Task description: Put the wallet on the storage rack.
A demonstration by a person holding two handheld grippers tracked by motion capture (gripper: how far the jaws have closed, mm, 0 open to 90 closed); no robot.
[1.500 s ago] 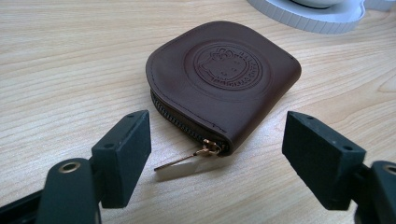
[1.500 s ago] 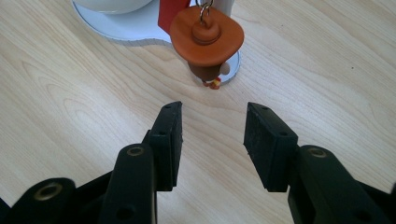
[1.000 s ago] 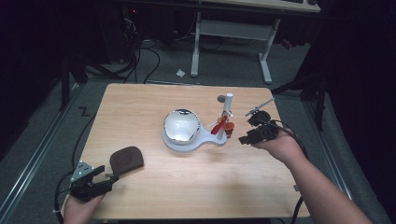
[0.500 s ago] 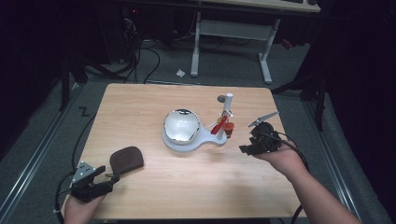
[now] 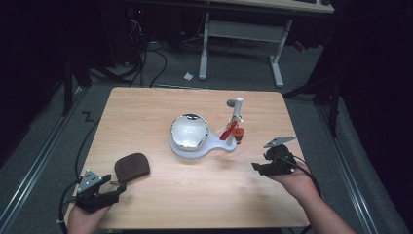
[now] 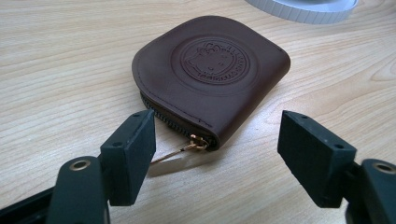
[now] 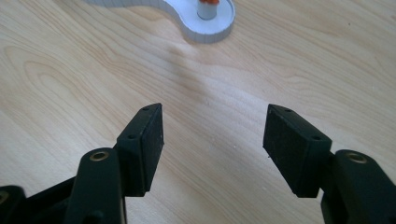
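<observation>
Fingers (image 6: 132, 154) spread, brown embossed zip pouch (image 6: 210, 74), gold pull

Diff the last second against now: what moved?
The right tongs drew back from the white stand toward the person's near edge, jaws open and empty; nothing was taken or let go. The left tongs stayed put, open, just short of the brown pouch. Stand and pouch did not move.
</observation>
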